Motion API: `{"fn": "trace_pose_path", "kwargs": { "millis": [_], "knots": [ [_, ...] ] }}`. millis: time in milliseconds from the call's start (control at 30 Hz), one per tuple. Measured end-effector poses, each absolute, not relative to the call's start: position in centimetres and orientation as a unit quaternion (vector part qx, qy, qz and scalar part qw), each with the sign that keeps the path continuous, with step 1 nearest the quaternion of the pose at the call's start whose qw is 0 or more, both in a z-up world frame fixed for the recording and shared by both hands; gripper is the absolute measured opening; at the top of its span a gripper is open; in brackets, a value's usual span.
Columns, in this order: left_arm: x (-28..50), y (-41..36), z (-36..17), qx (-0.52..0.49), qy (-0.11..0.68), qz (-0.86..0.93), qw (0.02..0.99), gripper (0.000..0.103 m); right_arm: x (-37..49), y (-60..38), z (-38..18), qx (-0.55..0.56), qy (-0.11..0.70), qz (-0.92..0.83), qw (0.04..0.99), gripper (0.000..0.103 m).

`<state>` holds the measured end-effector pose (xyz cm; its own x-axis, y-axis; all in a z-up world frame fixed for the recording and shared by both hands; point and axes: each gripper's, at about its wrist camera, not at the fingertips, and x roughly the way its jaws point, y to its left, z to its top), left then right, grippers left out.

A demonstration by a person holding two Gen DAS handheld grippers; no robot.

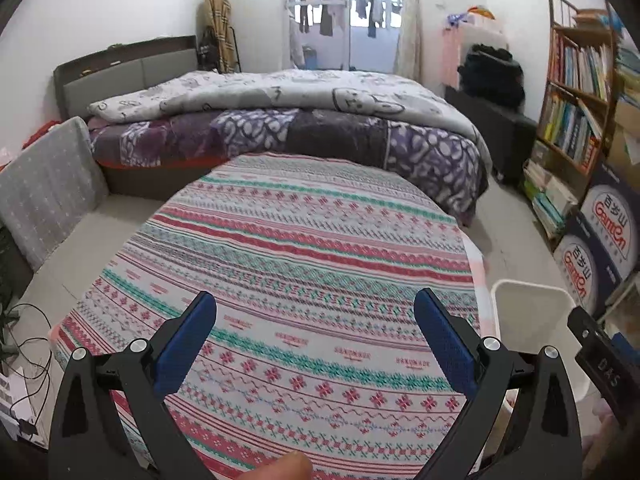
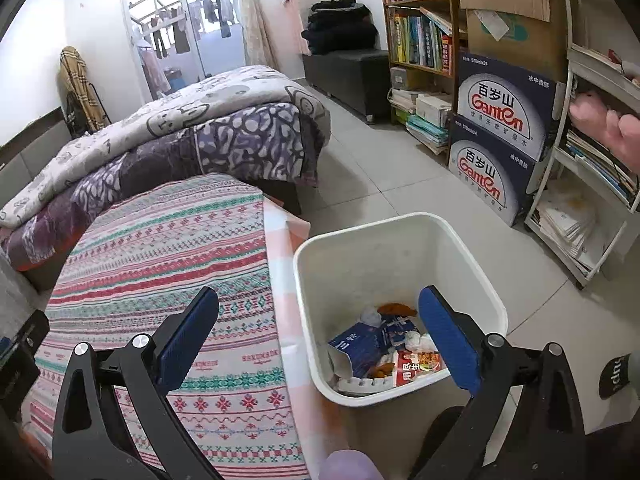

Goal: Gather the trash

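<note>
A white plastic trash bin (image 2: 396, 240) stands on the floor right of the table. In it lie a blue carton (image 2: 362, 346), a red packet (image 2: 416, 364), crumpled white paper and orange-brown scraps. The bin's rim also shows in the left wrist view (image 1: 528, 292). My right gripper (image 2: 318, 334) is open and empty, above the table's right edge and the bin. My left gripper (image 1: 314, 338) is open and empty above the patterned tablecloth (image 1: 304, 248). I see no trash on the cloth.
A bed with a purple and grey quilt (image 1: 280, 120) stands behind the table. Bookshelves (image 2: 420, 20) and stacked Ganten boxes (image 2: 496, 140) line the right wall. A grey cushion (image 1: 44, 184) and cables (image 1: 24, 344) lie at the left.
</note>
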<state>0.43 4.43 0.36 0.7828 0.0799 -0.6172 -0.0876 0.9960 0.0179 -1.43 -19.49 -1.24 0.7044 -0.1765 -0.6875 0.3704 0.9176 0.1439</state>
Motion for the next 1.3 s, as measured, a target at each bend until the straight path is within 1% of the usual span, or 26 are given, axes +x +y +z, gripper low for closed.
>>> {"fn": "trace_pose_path", "kwargs": {
  "millis": [133, 600, 1300],
  "knots": [
    [0.9, 3.8, -0.3, -0.005, 0.344, 0.038, 0.938, 0.096, -1.4, -19.2, -1.4, 0.116, 0.353, -0.154, 0.915, 0.096],
    [1.3, 3.1, -1.2, 0.006, 0.357, 0.044, 0.933, 0.096, -1.9, -17.3, -0.8, 0.062, 0.331, -0.139, 0.931, 0.096],
    [1.4, 3.0, -1.3, -0.005, 0.358, 0.026, 0.933, 0.096, -2.2, -17.1, -0.8, 0.070, 0.327, -0.136, 0.932, 0.096]
  ]
}}
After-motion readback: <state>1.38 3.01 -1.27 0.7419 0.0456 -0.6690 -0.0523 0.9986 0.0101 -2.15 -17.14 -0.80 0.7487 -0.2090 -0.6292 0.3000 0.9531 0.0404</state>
